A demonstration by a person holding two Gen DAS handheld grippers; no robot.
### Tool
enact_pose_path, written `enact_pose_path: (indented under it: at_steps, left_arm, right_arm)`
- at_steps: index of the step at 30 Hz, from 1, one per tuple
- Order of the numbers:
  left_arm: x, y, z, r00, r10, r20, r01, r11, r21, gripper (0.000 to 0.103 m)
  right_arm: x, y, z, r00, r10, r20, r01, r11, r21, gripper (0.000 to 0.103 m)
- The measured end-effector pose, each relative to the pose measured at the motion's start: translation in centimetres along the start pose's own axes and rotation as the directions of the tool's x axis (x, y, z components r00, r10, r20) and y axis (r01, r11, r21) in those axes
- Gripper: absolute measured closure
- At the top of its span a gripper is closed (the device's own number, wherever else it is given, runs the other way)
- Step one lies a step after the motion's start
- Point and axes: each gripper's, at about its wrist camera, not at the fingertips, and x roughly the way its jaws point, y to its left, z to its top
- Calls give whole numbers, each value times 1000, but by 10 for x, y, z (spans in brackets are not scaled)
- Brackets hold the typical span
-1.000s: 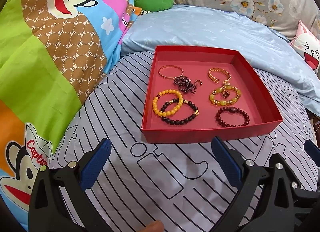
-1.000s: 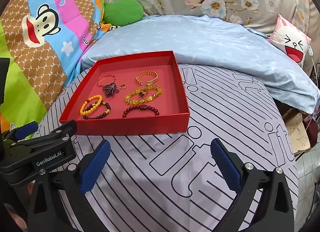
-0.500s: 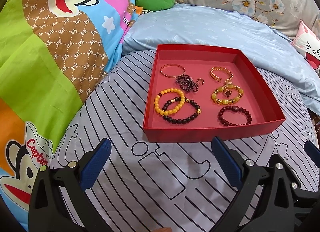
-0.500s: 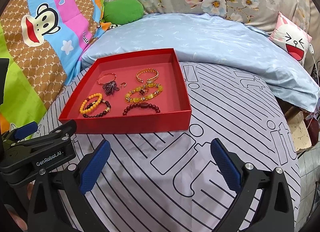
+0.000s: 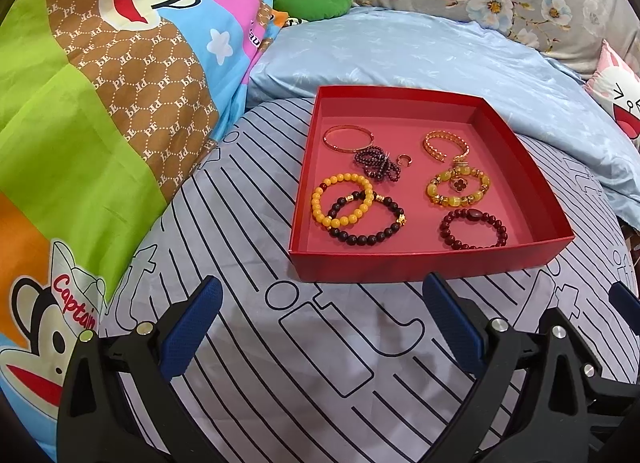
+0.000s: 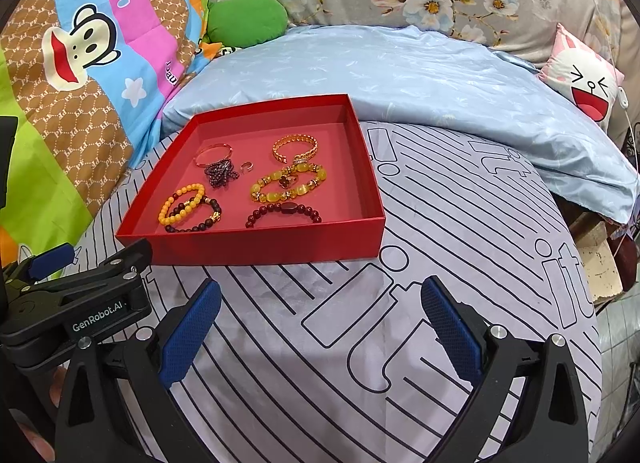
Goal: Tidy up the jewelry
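Left hand-held gripper (image 5: 320,313): was spread wide, empty.
Right hand-held gripper (image 6: 320,313): likewise.
Red tray (image 5: 420,263): held bracelets, sat on bed.

Black claw (image 6: 320,323) frames, blue ribbed pads (image 6: 190,333), silver screws.

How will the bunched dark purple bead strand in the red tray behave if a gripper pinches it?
The dark purple bead strand lies in a loose heap, so it is probably floppy and would dangle rather than hold shape. Its small round beads look smooth, so the pads may slip. It touches the thin gold bangle and sits beside a small open ring, so it might drag them.
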Motion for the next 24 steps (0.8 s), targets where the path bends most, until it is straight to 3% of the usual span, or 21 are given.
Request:
enact_pose_path:
  at_steps: [24]
  left_arm:
    - [-1, 0, 0, 1000, 2, 0, -2, 1000, -4, 7]
  right_arm:
    - [0, 0, -1, 1000, 0, 0, 0, 1000, 1, 6]
